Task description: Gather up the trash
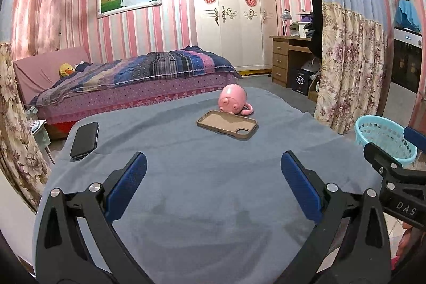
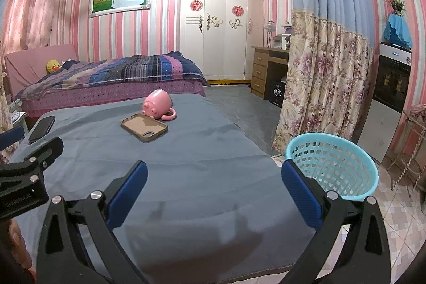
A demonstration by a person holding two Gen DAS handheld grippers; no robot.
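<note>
Grey-clothed counter (image 1: 213, 190) shows no obvious trash; both hand-held grippers, left (image 1: 213, 177) and right (image 2: 214, 178), gape wide, empty. Task looks finished or unstarted; next: check basket (image 2: 332, 167).

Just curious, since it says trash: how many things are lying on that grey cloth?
3: a black phone at the left edge, a brown phone case mid-table, and a pink mug tipped over right behind it. No obvious trash shows.

A grey-blue cloth (image 2: 202, 167) covers the table. On it lie a pink pig-faced mug (image 2: 157, 104), a tan phone case (image 2: 144, 127) and, at the left edge, a black phone (image 1: 84, 140). The laundry basket (image 2: 332, 167) is turquoise lattice. Both grippers carry blue textured pads (image 1: 127, 185) on black frames. Walls are pink-and-white striped.
</note>
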